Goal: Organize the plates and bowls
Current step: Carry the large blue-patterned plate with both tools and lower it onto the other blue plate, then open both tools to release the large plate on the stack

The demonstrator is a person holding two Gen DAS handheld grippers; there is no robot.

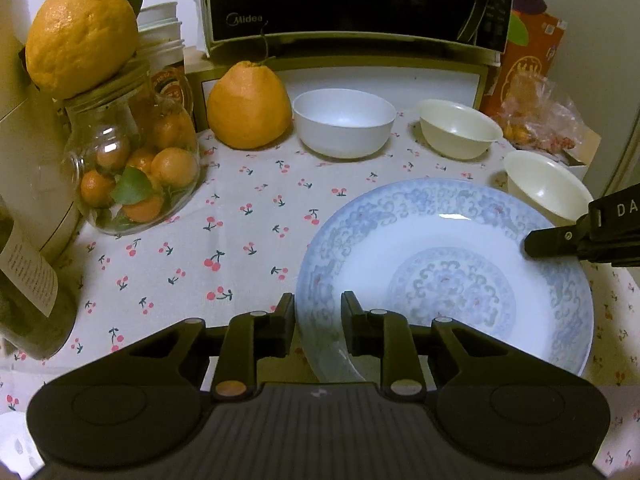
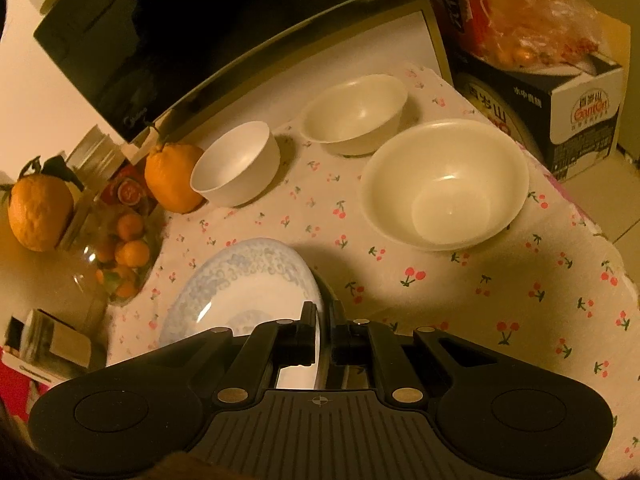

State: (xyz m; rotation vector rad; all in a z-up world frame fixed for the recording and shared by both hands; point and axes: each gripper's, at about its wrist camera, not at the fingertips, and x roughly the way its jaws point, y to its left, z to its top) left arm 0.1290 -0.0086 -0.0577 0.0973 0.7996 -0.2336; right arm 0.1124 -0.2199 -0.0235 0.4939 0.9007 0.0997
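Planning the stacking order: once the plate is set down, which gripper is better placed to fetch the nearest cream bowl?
Right. The right gripper grips the plate on the side nearest that cream bowl.

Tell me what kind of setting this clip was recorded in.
Most likely a home kitchen or dining corner: a Midea microwave stands behind a cherry-print tablecloth carrying a blue-patterned plate, bowls and a glass jar of small oranges.

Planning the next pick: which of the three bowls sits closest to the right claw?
The cream bowl at the table's right edge; the other cream bowl and white bowl sit farther back.
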